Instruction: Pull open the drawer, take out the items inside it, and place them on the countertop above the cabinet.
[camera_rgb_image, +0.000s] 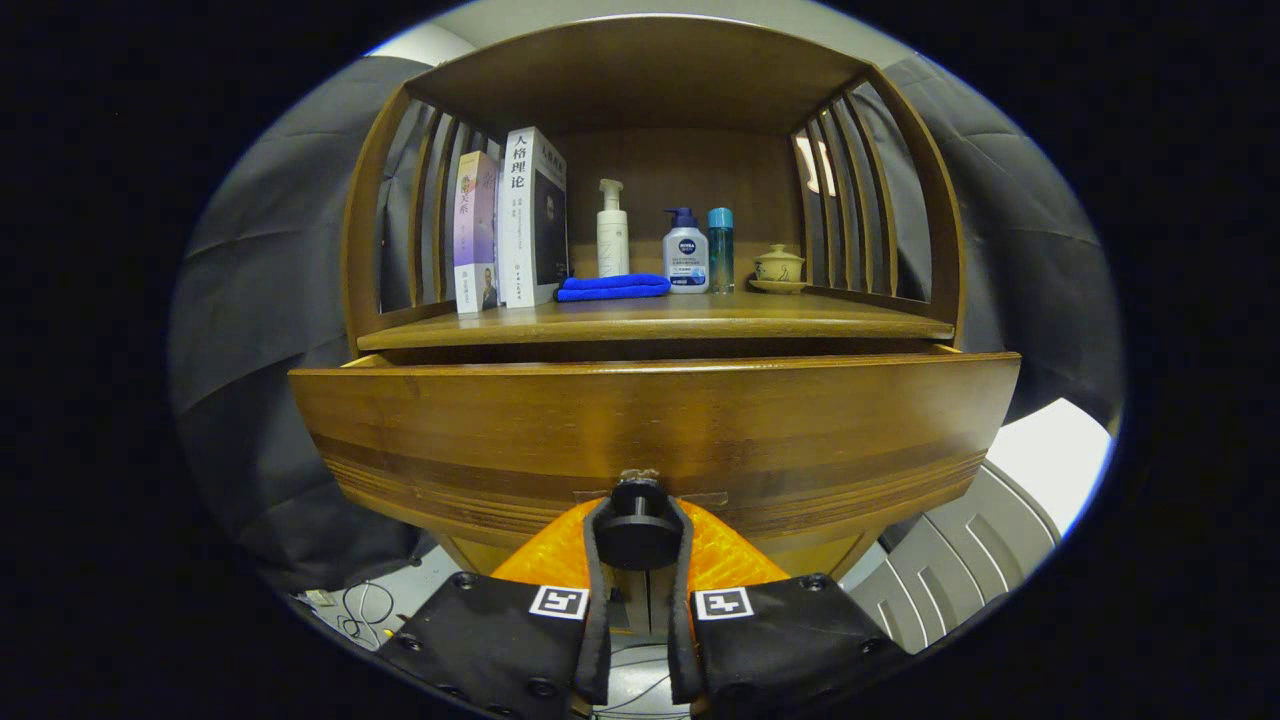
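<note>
Here the claw (639, 540) is clenched around the drawer's knob (638, 525), one finger on each side, the only handhold for pulling. The drawer (650, 430) stands partly out beneath the bench (650, 322); its contents are hidden behind its front panel.

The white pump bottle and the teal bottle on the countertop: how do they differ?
The white pump bottle is taller and stands behind the blue cloth; the teal bottle is shorter, capped, beside the teacup. Both stand upright. The tongs grip the drawer knob.
</note>
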